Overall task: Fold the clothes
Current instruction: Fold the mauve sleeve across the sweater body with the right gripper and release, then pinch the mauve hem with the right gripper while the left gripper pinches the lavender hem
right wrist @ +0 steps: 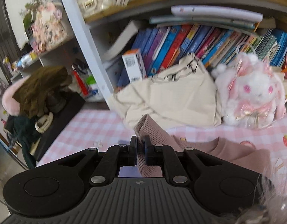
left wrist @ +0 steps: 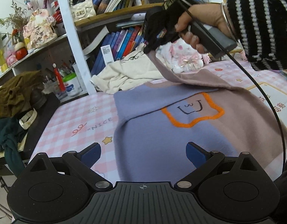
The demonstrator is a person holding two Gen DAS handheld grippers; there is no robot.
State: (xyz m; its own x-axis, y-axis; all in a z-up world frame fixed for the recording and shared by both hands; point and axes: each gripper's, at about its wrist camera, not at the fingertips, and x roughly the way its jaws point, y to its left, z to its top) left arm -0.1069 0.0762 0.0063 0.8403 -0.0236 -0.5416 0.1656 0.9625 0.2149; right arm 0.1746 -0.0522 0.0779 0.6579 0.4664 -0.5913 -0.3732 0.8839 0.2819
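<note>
Left wrist view: the left gripper (left wrist: 143,154) hovers with its blue-padded fingers (left wrist: 91,154) spread wide and nothing between them, above the near part of a two-tone sweater (left wrist: 149,136), lilac on one half and dusty pink on the other, with an orange-outlined motif (left wrist: 193,110) on its chest. The sweater lies on a pink checked table cover (left wrist: 72,119). One lilac sleeve (left wrist: 143,100) is laid across the body; the pink sleeve (left wrist: 180,71) rises off the cloth to the right gripper (left wrist: 152,44), held in a hand (left wrist: 201,24) with a black-and-white striped cuff (left wrist: 261,28). Right wrist view: the right gripper (right wrist: 140,151) has its fingers drawn narrow, clamped on the ribbed pink cuff (right wrist: 147,130) of that sleeve, which sticks up beyond the fingertips. Beyond, a cream garment (right wrist: 171,100) lies crumpled at the far edge of the table, a white and pink plush rabbit (right wrist: 253,93) just beside it, both in front of a bookshelf (right wrist: 180,43) packed with books. To the left, an olive-brown garment (left wrist: 14,91) sits heaped on a dark side surface.
</note>
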